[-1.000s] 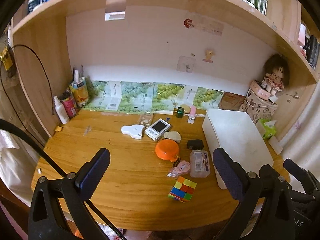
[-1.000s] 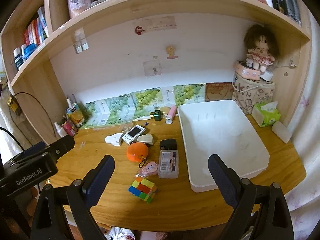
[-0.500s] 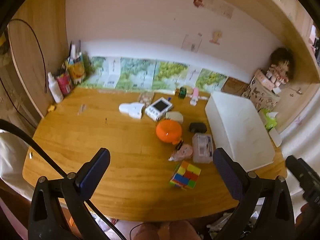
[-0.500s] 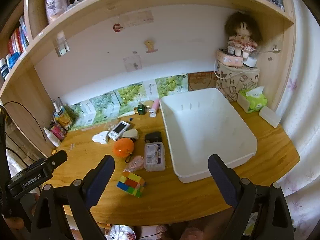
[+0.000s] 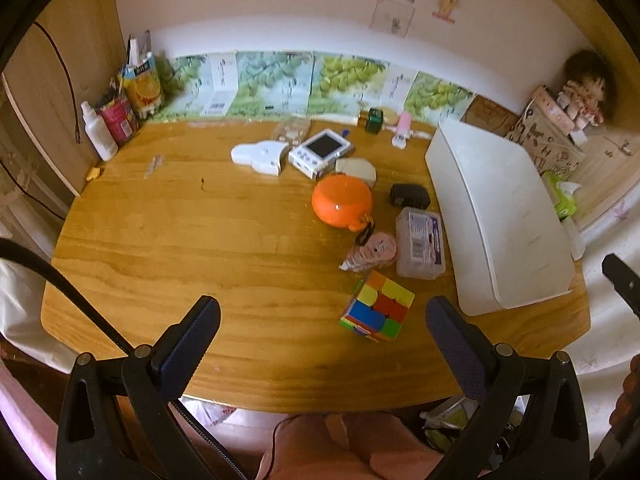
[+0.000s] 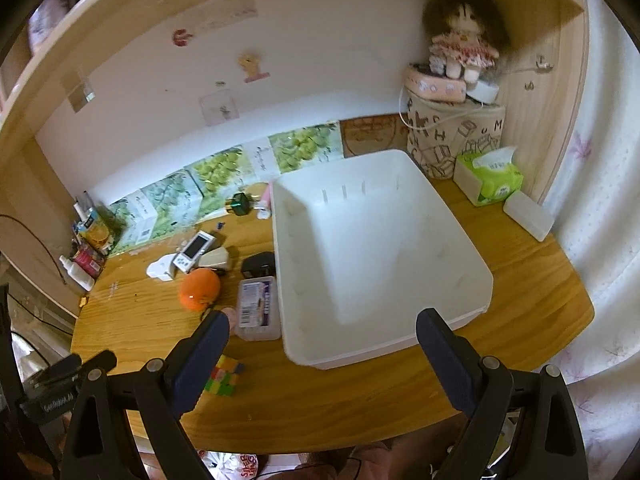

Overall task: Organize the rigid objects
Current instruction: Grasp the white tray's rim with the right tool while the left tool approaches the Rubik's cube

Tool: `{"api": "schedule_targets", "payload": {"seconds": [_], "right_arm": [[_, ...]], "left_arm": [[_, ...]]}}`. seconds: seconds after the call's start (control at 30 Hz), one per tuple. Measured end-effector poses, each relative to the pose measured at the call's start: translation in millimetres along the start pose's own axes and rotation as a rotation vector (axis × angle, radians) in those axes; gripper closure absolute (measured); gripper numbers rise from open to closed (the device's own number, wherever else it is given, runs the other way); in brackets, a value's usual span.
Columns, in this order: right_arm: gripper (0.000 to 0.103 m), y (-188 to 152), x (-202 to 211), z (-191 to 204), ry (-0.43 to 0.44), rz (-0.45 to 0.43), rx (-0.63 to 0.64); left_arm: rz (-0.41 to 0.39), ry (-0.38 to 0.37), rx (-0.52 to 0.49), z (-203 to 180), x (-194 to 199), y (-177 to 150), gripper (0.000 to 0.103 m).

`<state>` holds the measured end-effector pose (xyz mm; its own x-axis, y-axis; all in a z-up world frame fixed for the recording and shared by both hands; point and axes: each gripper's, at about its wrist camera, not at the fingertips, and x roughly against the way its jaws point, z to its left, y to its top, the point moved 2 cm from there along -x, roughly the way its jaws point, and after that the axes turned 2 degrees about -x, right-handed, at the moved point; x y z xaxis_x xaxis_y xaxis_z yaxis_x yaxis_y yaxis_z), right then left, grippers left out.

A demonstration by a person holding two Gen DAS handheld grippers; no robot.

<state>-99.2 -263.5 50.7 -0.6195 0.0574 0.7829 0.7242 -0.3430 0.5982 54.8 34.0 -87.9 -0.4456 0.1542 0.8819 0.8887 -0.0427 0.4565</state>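
Observation:
A colourful puzzle cube (image 5: 377, 307) (image 6: 224, 377) lies near the desk's front edge, just ahead of my open left gripper (image 5: 320, 320). Behind it lie a clear plastic case (image 5: 420, 242) (image 6: 259, 306), a pink trinket (image 5: 370, 250), an orange ball-shaped case (image 5: 342, 199) (image 6: 199, 289), a black adapter (image 5: 409, 196) (image 6: 259, 264), a white handheld game (image 5: 320, 153) (image 6: 195, 249) and a white flat piece (image 5: 260, 157). An empty white bin (image 5: 500, 216) (image 6: 376, 256) stands to the right. My right gripper (image 6: 320, 356) hangs open over the bin's near rim, holding nothing.
Bottles and cartons (image 5: 120, 108) crowd the back left corner. A green cap (image 5: 374, 120) and pink tube (image 5: 403, 129) lie by the back wall. A patterned box with a doll (image 6: 460, 60), a tissue pack (image 6: 490, 176) and a white block (image 6: 528, 216) occupy the right side. The person's knees (image 5: 352, 448) show below the desk.
Both grippers have tilted downward and moved closer to the desk. The cube now sits nearer the left gripper, and the bin fills more of the right wrist view. Objects have not moved.

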Motion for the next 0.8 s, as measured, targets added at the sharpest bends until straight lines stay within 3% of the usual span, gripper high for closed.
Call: {"api": "schedule_targets", "payload": {"seconds": [0.37, 0.43, 0.57, 0.8], "right_arm": [[0.008, 31, -53, -49, -0.019, 0.120, 0.051], [0.014, 36, -64, -58, -0.030, 0.146, 0.066], [0.015, 49, -90, -80, -0.048, 0.201, 0.068], [0.032, 69, -130, -116, -0.090, 0.276, 0.093]], "left_arm": [[0.100, 0.050, 0.023, -33, -39, -1, 0.001], [0.114, 0.077, 0.017, -37, -49, 0, 0.001], [0.150, 0.103, -0.004, -43, -70, -1, 0.001], [0.231, 0.158, -0.001, -49, -104, -8, 0.001]]}}
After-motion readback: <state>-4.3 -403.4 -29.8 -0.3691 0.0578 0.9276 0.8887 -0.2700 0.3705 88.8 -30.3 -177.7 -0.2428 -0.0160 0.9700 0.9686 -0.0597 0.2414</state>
